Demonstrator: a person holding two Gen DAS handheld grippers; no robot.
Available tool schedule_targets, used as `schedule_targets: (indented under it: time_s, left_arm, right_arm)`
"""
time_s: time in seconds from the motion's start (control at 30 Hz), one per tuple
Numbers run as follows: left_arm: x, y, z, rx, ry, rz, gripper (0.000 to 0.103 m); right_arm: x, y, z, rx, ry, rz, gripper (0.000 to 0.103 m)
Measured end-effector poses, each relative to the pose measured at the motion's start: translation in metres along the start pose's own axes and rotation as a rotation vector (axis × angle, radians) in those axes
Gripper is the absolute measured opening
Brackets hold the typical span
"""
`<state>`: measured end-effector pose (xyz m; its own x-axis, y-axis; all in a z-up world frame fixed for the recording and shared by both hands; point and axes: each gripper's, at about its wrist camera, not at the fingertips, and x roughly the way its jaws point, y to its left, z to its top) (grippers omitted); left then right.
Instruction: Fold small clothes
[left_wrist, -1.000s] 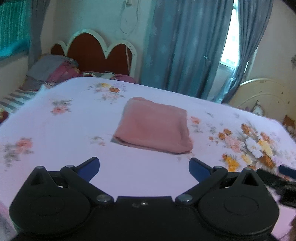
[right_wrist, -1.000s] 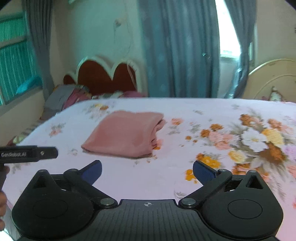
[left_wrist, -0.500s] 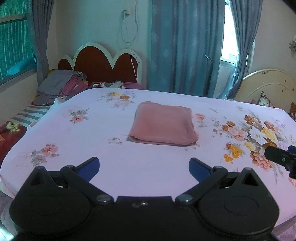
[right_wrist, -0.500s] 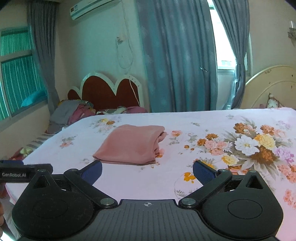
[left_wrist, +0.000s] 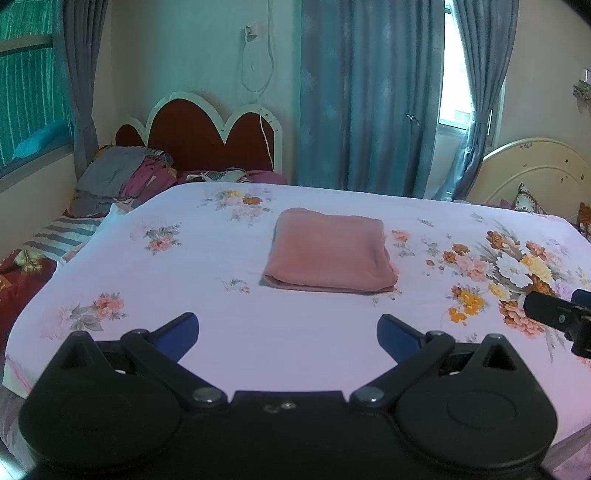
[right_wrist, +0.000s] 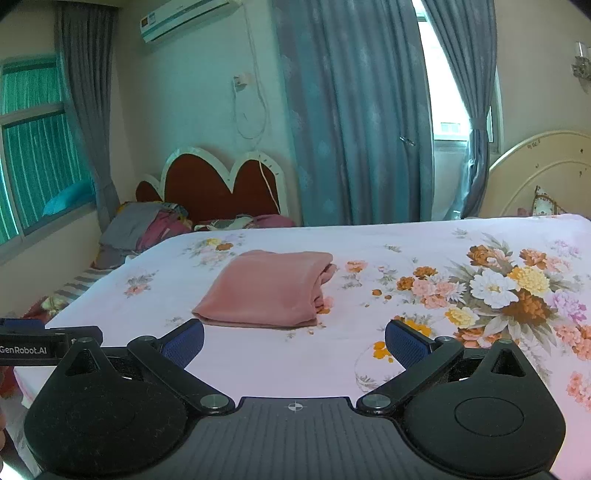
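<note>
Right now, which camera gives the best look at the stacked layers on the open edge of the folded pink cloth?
The right wrist view: the folded pink cloth shows its layered right edge there. In the left wrist view the cloth is seen mostly from the front, with that edge barely visible.

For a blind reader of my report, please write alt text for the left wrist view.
A folded pink cloth lies on a bed with a floral sheet. The open left gripper is in front of it, holding nothing. Blue curtains and a red headboard are behind.
</note>
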<state>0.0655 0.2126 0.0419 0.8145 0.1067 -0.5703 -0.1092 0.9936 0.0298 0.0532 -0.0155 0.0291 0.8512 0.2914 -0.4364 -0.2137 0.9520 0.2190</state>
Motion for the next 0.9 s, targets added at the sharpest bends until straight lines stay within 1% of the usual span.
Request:
schedule_targets:
  time_s: [0.3, 0.9]
  left_arm:
    - [0.002, 0.004, 0.004, 0.003, -0.004, -0.001, 0.103]
    - [0.014, 0.020, 0.005, 0.003, 0.015, 0.004, 0.103]
  right_arm:
    - [0.002, 0.003, 0.000, 0.010, -0.004, 0.001, 0.103]
    - [0.018, 0.016, 0.002, 0.007, 0.009, 0.023, 0.103]
